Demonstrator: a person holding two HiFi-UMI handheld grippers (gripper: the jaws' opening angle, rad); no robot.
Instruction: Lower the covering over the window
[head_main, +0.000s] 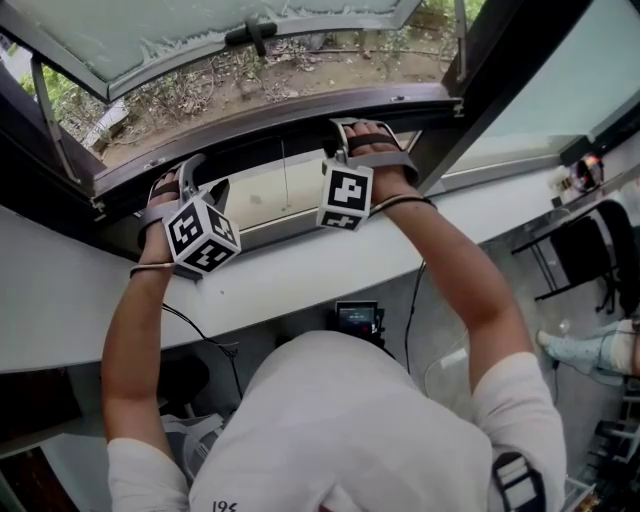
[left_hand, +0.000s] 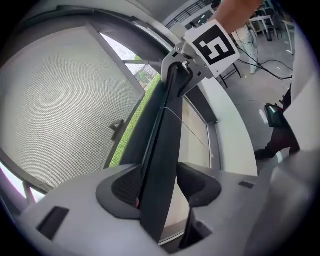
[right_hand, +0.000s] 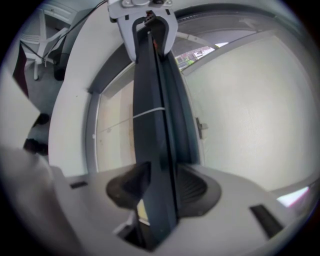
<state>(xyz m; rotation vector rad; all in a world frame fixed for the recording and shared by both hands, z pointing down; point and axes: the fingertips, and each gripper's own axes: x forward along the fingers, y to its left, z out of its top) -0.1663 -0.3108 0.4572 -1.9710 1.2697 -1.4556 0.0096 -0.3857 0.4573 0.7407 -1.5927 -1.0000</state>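
**Both grippers clamp the covering's bar at the window**

Just past the white sill (head_main: 300, 270), the left gripper (head_main: 200, 180) and right gripper (head_main: 365, 135) each pinch the dark pull bar (head_main: 275, 135) spanning the opening, with the open window pane (head_main: 200, 30) beyond. Pulling unevenly would likely tilt the bar and jam it. The left grip looks thinner and may slip.

Rail (head_main: 265, 135) runs from 9 to 1 o'clock | left gripper (head_main: 195, 180) clamped on it at 10 o'clock, right gripper (head_main: 362, 135) clamped on it at 12 | sill (head_main: 300, 270) right there just before the rail, on the person's side | sash (head_main: 200, 35) behind the rail at 12 | chair (head_main: 585, 250) out at 3, beyond the sill's right end
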